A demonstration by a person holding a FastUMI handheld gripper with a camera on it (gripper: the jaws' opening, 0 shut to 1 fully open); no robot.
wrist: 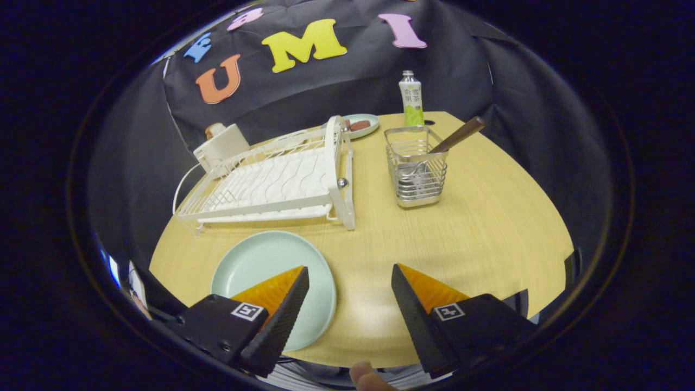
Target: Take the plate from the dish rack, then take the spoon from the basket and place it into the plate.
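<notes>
A pale green plate (260, 266) lies flat on the wooden table (478, 228), just in front of the white dish rack (277, 182). My gripper (350, 269) hovers above the table's near edge, open, with nothing between its fingers. The left finger overlaps the plate's right part. Beyond the fingers to the right stands a wire basket (417, 168) holding a spoon (434, 155), whose brown handle sticks out up and to the right.
A second small plate (362, 125) with food lies behind the rack. A green bottle (412, 99) stands at the table's back edge. A cream-coloured container (222, 144) sits behind the rack's left end. A fingertip (364, 376) shows beneath the gripper.
</notes>
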